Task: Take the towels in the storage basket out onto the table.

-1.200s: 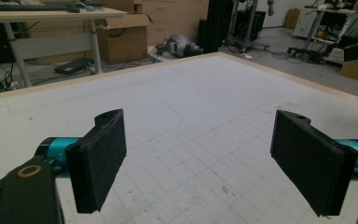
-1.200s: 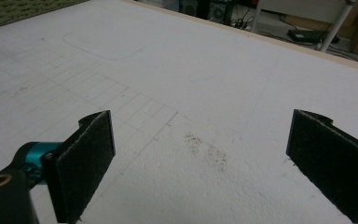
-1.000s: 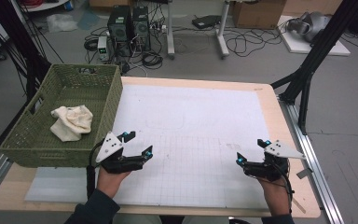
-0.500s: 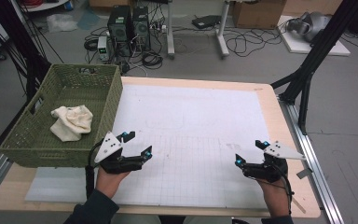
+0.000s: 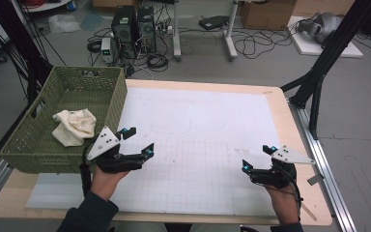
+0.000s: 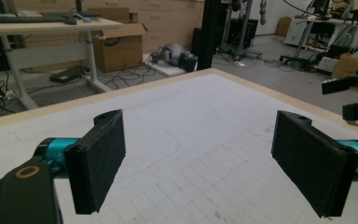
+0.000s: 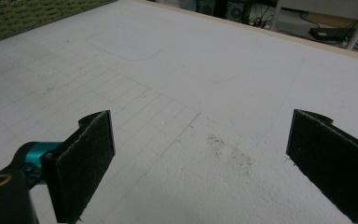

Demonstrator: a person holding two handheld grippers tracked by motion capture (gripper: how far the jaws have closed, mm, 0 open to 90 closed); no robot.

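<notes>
left gripper [image 5: 136,140] lower left, jaws apart, empty | right gripper [image 5: 257,157] lower right, likewise | cloth [image 5: 74,126] in basket [image 5: 34,145] | next, probably: left reaches for cloth

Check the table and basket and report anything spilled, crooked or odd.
Little stands out. A patch of dark specks soils the white mat ahead of the right gripper. The cream cloth lies crumpled in the green basket. Both grippers are open and empty.

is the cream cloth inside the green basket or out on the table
Inside. The cream cloth lies crumpled on the floor of the green basket, within its woven walls.
</notes>
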